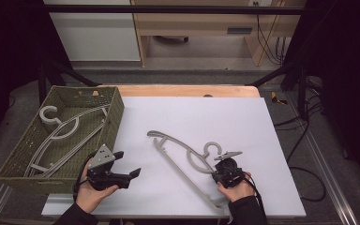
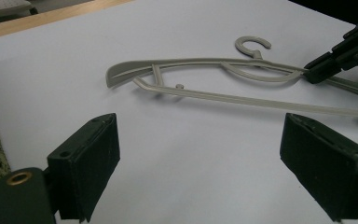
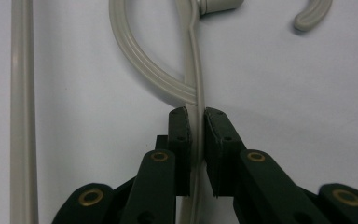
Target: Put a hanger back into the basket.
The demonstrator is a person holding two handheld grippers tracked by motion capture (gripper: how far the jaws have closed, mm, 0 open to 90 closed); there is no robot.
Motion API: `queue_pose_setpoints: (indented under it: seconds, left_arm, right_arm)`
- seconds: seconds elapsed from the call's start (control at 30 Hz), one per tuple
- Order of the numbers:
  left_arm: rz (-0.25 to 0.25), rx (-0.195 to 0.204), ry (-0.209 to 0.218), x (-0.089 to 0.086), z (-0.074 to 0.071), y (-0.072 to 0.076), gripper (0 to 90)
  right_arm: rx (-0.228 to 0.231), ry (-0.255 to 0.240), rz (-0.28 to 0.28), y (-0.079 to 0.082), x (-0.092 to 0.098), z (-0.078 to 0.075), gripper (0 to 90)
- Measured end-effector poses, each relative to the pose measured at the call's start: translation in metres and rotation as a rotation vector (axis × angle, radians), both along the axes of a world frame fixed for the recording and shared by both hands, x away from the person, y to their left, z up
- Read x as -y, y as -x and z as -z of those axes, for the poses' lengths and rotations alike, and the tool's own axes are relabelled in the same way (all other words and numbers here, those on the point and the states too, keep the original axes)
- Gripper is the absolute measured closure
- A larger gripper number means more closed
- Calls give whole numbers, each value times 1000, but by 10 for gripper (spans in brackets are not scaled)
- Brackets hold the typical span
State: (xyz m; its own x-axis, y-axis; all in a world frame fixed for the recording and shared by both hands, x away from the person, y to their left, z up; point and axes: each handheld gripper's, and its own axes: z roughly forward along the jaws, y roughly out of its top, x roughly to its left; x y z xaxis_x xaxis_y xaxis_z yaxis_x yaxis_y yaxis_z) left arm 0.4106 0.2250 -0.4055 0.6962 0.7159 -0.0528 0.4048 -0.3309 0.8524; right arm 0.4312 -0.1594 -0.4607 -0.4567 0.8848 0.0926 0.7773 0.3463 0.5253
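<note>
A grey plastic hanger (image 1: 178,150) lies flat on the white board, its hook (image 1: 212,149) pointing toward the right. My right gripper (image 1: 221,165) is at the hanger's near shoulder, just below the hook. In the right gripper view the right gripper (image 3: 196,123) is shut on the thin hanger arm (image 3: 196,70), with both pads pressed against it. My left gripper (image 1: 127,164) stands open to the left of the hanger, above bare board, with nothing between its pads (image 2: 93,158). The left gripper view shows the hanger (image 2: 205,63) farther off and the right gripper (image 2: 317,70) clamped on it.
A green woven basket (image 1: 14,159) sits at the left edge and holds more grey hangers (image 1: 65,133). The white board (image 1: 206,112) covers a wooden table. Black frame bars and cables run along the sides and the right floor.
</note>
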Motion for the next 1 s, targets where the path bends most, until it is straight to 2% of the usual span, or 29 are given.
queue_pose_setpoints:
  seconds: [0.03, 0.07, 0.1, 0.13, 0.2, 0.37, 0.53, 0.63, 0.73, 0.83, 0.93, 1.0]
  left_arm:
    - [0, 0, 0, 0, 0, 0, 116]
    - [0, 0, 0, 0, 0, 0, 116]
    - [0, 1, 0, 0, 0, 0, 116]
    - [0, 1, -1, 0, 0, 0, 117]
    - [1, 0, -1, 0, -1, 0, 117]
    - [2, 0, -2, 0, 0, 0, 117]
    - [2, 0, -1, 0, 0, 0, 118]
    - [4, 0, 0, 0, -1, 0, 119]
    - [6, 2, -2, 0, -1, 0, 119]
    - [7, 2, -3, 0, -1, 0, 119]
    - [8, 3, -1, 0, -2, 1, 119]
    - [9, 7, 0, 0, -3, 1, 119]
  right_arm:
    - [-1, -18, 0, -1, 2, 1, 813]
    - [3, -15, -6, -2, 5, 0, 813]
    - [-6, -59, -3, -1, 5, -2, 814]
    - [-5, -79, 11, -1, 6, -3, 814]
    - [32, -91, -4, -1, 13, -7, 815]
    - [51, -147, -10, 1, 20, -16, 817]
    - [67, -179, -32, 2, 24, -21, 818]
    - [63, -224, -41, 4, 27, -26, 819]
    - [74, -251, -54, 5, 31, -30, 820]
    - [60, -282, -47, 6, 32, -34, 821]
    - [67, -326, -64, 7, 35, -37, 822]
    - [71, -338, -73, 7, 35, -39, 822]
